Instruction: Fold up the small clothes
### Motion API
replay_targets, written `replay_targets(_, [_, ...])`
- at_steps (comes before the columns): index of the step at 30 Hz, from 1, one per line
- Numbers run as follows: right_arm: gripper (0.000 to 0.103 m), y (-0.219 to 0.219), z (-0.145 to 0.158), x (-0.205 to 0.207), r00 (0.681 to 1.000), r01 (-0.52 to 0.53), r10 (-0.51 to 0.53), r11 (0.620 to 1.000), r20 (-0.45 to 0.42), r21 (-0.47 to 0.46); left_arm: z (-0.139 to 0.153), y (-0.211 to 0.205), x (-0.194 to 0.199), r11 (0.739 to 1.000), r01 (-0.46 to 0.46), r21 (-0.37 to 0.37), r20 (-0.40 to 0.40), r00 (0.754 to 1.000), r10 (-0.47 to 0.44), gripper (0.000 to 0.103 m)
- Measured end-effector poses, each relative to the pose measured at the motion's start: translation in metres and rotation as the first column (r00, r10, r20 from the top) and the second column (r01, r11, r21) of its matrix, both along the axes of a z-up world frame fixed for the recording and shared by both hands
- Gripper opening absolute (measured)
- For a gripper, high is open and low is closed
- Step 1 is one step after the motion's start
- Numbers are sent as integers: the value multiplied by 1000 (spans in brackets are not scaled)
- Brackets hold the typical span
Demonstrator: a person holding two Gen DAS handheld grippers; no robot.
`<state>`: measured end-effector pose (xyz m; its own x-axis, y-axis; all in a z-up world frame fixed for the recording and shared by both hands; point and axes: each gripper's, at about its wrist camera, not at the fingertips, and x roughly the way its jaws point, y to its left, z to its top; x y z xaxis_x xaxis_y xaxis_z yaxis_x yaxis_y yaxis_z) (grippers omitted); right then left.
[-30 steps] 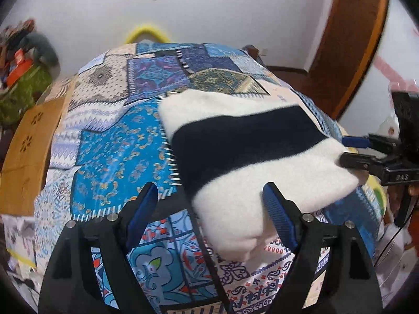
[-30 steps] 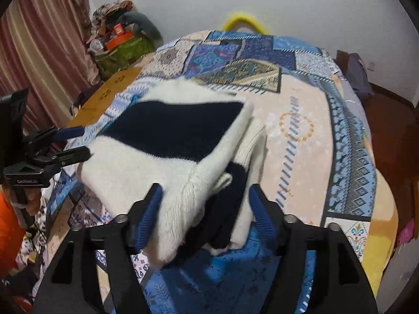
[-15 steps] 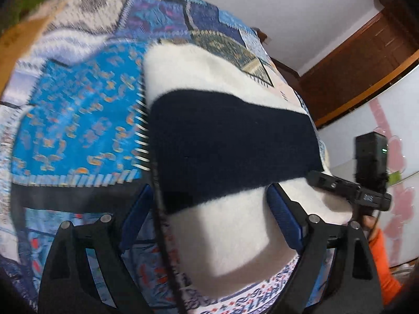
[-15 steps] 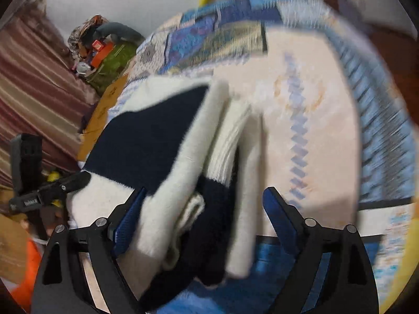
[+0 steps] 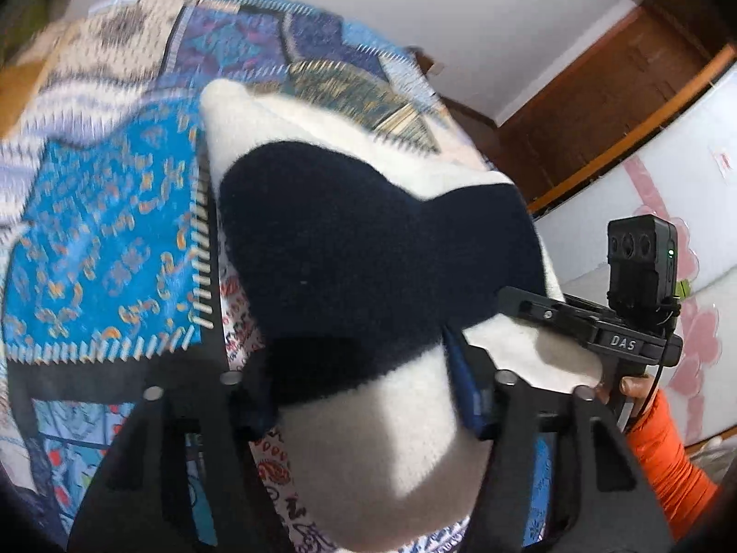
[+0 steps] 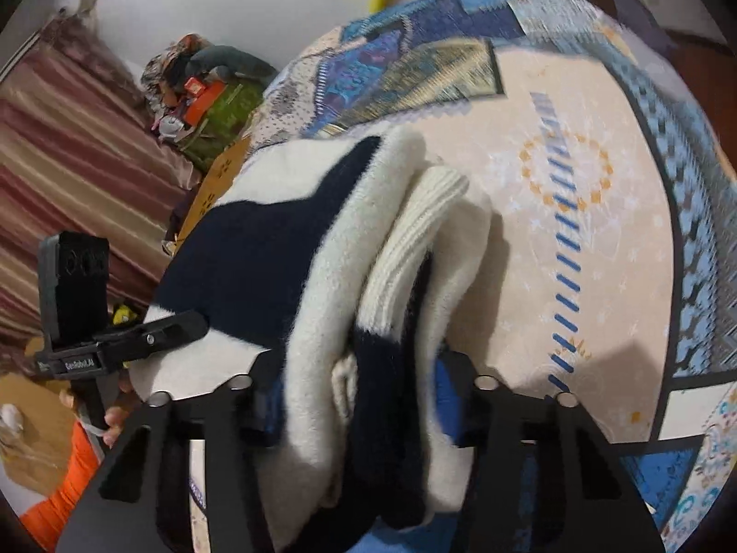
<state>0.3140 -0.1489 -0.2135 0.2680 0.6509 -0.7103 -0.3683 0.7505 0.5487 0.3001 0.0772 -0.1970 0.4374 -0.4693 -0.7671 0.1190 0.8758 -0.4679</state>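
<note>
A folded white sweater with a wide navy band lies on the patchwork bedspread. My left gripper is closing on its near left end. The blue pads press into the fleece, which bulges up between them. In the right wrist view the sweater's layered right edge shows white and navy folds. My right gripper is closing on that stack, its pads squeezing it. Each view shows the other gripper at the sweater's far corner: the right one and the left one.
The bedspread stretches away beyond the sweater. A striped curtain and a pile of clutter stand to the left. A wooden door frame is at the right. Orange sleeves show behind the grippers.
Both grippers dropped closer to the sweater and tilted. Their jaws, wide apart around its ends before, have narrowed onto the fabric, which now bunches up between the pads.
</note>
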Motion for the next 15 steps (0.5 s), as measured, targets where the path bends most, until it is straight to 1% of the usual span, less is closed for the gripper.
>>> replay_targets(2, [43, 6, 10, -1, 999, -5, 5, 1000, 32, -9, 16, 2, -5, 1000, 5, 20, 42, 999, -6, 55])
replay_targets(3, [42, 9, 17, -3, 999, -7, 7, 1000, 51, -9, 28, 5, -9, 999, -3, 36, 77, 997, 0, 55])
replay_targets(5, [42, 15, 30, -5, 996, -10, 10, 1000, 88, 2, 46, 13, -15, 999, -15, 44, 115, 993, 10, 55])
replay_targets(9, [42, 34, 65, -10, 985, -25, 20, 999, 172, 29, 81, 44, -26, 997, -59, 50, 177, 983, 49, 55])
replay_targets(12, [42, 51, 82, -10, 979, -44, 34, 998, 201, 46, 92, 64, -32, 995, -88, 52, 194, 978, 76, 55])
replay_targets(15, [42, 76, 86, -6, 976, -75, 66, 997, 208, 37, 87, 87, -33, 991, -121, 64, 182, 977, 108, 55])
